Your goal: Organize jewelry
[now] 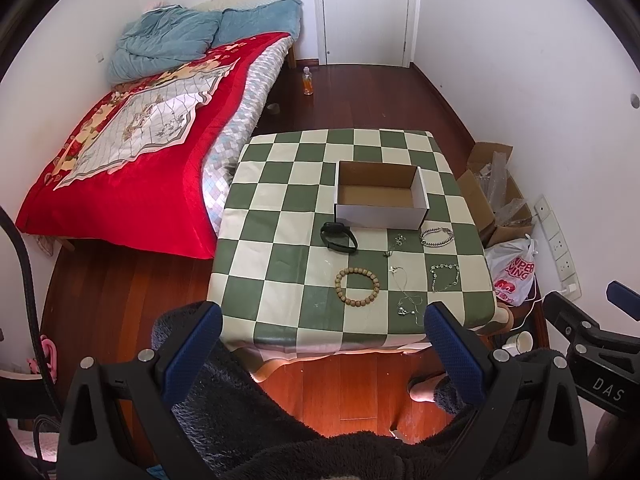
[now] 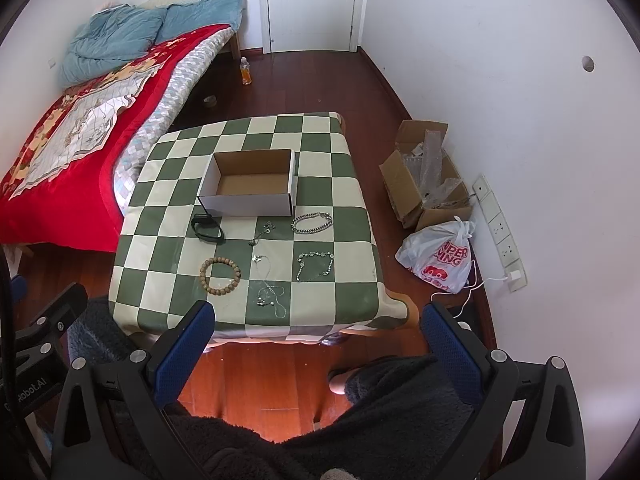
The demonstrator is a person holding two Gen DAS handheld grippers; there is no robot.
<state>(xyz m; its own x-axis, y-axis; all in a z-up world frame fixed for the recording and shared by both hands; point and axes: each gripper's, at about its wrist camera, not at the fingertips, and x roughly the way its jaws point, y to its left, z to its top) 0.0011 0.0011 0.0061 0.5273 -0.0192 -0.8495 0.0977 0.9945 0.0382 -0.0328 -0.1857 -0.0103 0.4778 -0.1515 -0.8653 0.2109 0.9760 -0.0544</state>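
Nothing had been put away yet when I looked. The white box [image 1: 382, 194] sat open near the middle of the checkered table [image 1: 280, 216], and I could see its brown floor with nothing on it.

All the jewelry lay on the cloth in front of the box. The black band [image 1: 338, 237] was just beside the box's near left corner. A small silver charm [image 1: 394, 243] lay to the right of it, and the thick silver chain bracelet [image 1: 437, 237] lay further right, close to the box's near right corner. In the row nearer to me were the wooden bead bracelet [image 1: 357, 286], a thin silver necklace [image 1: 408, 296] with loose loops, and a green stone bracelet [image 1: 444, 277]. None of them touched each other, as far as I could tell.

My left gripper [image 1: 322, 344] was spread wide and held nothing. It hung back from the table's near edge, over my lap and the wooden floor. My right gripper [image 2: 318, 346] was spread wide too, with nothing in it, and it was also short of the table.

So I judged the job was at the very start. Six pieces were left to go into the box. The bead bracelet and the thin necklace were the closest to me. I thought the thin necklace could be the hard one, because its fine chain lay flat on the cloth and could slip or tangle.
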